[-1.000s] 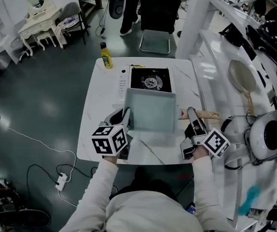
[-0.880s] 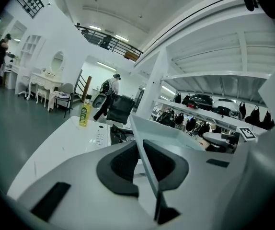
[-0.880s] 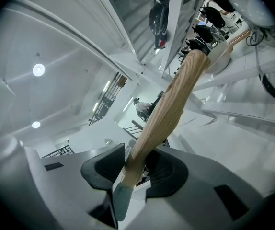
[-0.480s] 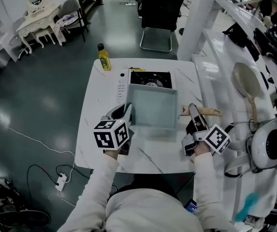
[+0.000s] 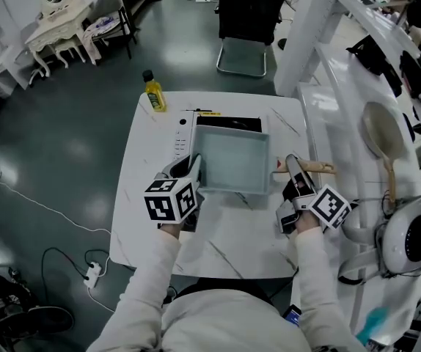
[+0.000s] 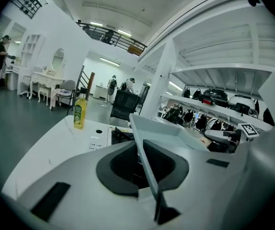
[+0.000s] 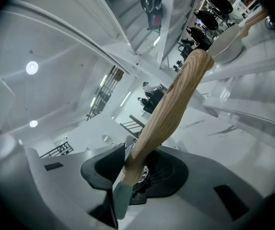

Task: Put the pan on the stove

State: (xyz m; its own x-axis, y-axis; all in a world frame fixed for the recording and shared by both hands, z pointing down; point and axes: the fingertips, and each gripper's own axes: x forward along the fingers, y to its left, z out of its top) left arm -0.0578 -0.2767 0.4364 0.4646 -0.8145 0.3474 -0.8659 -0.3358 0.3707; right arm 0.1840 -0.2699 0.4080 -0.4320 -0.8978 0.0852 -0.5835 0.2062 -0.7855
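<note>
Square grey pan (image 5: pixel 232 163) is carried two-handed over the portable gas stove (image 5: pixel 229 122), hiding all but its far edge.

Left gripper (image 5: pixel 193 171) is clamped on the pan's left wall; in the left gripper view the thin rim runs edge-on between the pads. Right gripper (image 5: pixel 293 169) is closed around the wooden handle (image 5: pixel 317 169), which passes straight through its jaws.

My read: the handle grip alone would let the pan sag or twist, so the rim pinch keeps it level.

I cannot tell whether the base touches the burner supports.

Yellow bottle (image 5: pixel 152 94) sits at the white table's (image 5: pixel 148 196) far left corner, well clear.

Stage, as I judge it: final lowering and centring.
</note>
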